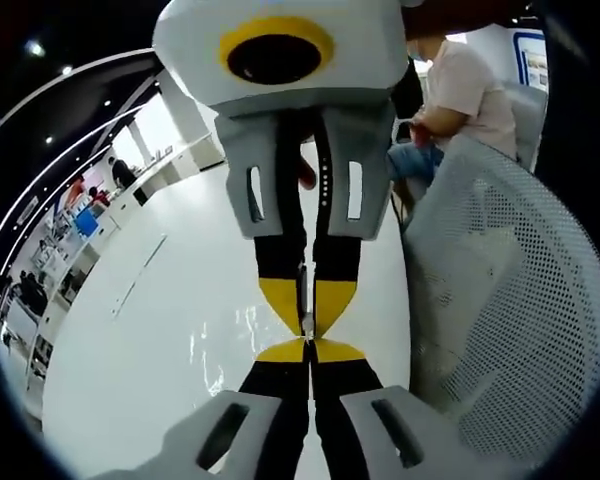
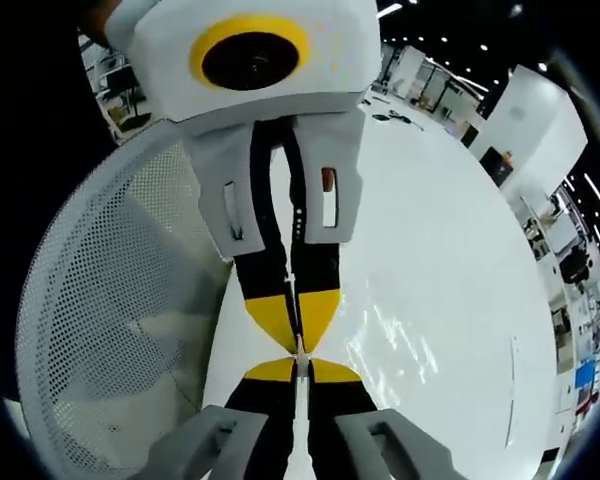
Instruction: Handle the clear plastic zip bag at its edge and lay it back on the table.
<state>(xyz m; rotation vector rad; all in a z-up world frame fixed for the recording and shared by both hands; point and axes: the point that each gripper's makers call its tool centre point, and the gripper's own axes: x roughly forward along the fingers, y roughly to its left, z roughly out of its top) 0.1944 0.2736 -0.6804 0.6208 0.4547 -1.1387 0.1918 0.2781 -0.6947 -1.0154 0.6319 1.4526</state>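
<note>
Both my grippers meet tip to tip over the white table (image 1: 130, 330).

My left gripper (image 1: 308, 345) and right gripper (image 2: 300, 362) are each closed, pinching a thin edge I take for the clear plastic zip bag (image 1: 306, 290) between them, above the table. Beside the table stands a white mesh chair (image 1: 510, 300); beyond it sits a person (image 1: 460, 90).

Clear zip bag (image 1: 306, 300) edge-on, pinched taut.
</note>
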